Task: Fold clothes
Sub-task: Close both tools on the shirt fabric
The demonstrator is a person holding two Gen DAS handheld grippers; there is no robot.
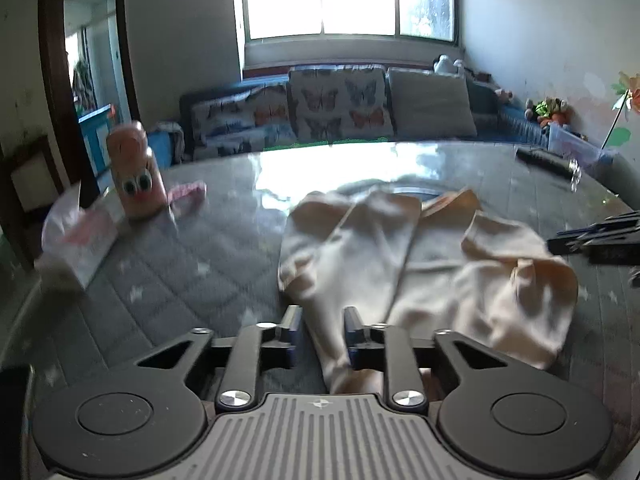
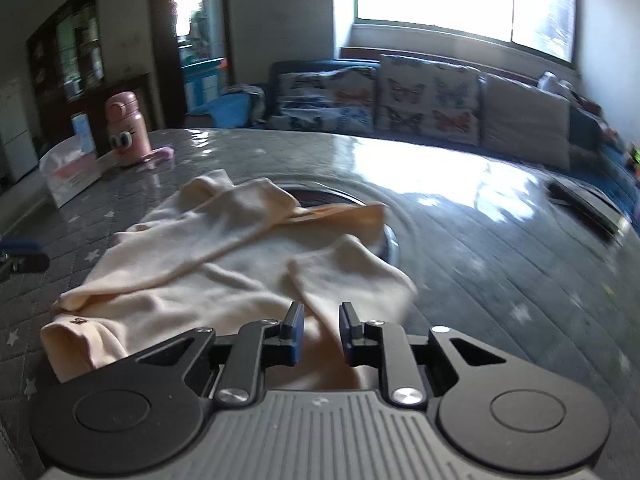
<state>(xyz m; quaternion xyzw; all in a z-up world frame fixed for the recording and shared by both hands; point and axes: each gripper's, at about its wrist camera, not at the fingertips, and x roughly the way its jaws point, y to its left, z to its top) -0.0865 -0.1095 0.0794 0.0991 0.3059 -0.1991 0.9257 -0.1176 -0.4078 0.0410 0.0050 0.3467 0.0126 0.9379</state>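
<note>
A cream long-sleeved garment (image 1: 432, 256) lies crumpled on the grey quilted table (image 1: 180, 280), its sleeves crossed over the body. One sleeve runs toward me between the fingers of my left gripper (image 1: 322, 314), which is open, with a sliver of table showing beside the cloth. In the right wrist view the same garment (image 2: 192, 248) spreads left of centre, and a sleeve end lies in the gap of my right gripper (image 2: 322, 310), also open. The right gripper's dark tip (image 1: 592, 240) shows at the right edge of the left wrist view.
A pink bottle with cartoon eyes (image 1: 136, 168) and a tissue box (image 1: 76, 240) stand at the table's left. A pink strap (image 1: 186, 194) lies beside the bottle. A black bar-shaped object (image 2: 584, 208) sits far right. A round inset rim (image 2: 320, 196) shows under the garment. A cushioned sofa (image 1: 340, 104) lies beyond.
</note>
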